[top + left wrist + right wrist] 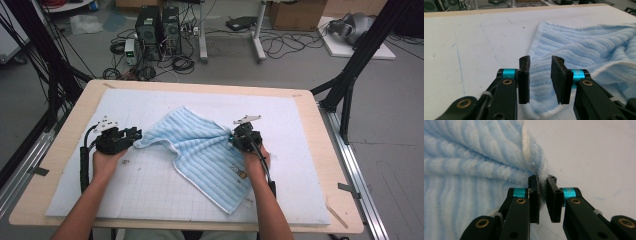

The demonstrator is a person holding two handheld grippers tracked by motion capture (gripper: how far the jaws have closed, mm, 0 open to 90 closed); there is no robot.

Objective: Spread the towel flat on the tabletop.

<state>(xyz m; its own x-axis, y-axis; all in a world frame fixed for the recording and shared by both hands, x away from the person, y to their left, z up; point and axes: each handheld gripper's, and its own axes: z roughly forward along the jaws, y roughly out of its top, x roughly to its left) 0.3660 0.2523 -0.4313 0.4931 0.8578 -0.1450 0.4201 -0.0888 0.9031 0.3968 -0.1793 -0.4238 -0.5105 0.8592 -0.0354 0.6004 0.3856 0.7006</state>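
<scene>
A light blue ribbed towel lies crumpled and partly spread in the middle of the white mat. My left gripper sits at the towel's left corner. In the left gripper view this gripper is open, its jaws standing either side of the towel's white-hemmed edge. My right gripper is at the towel's right corner. In the right gripper view that gripper is shut on a bunched bit of the towel's edge, and the cloth puckers toward the jaws.
A white gridded mat covers the wooden table. Black frame posts stand at the table's back corners. Computer towers and cables lie on the floor beyond the far edge.
</scene>
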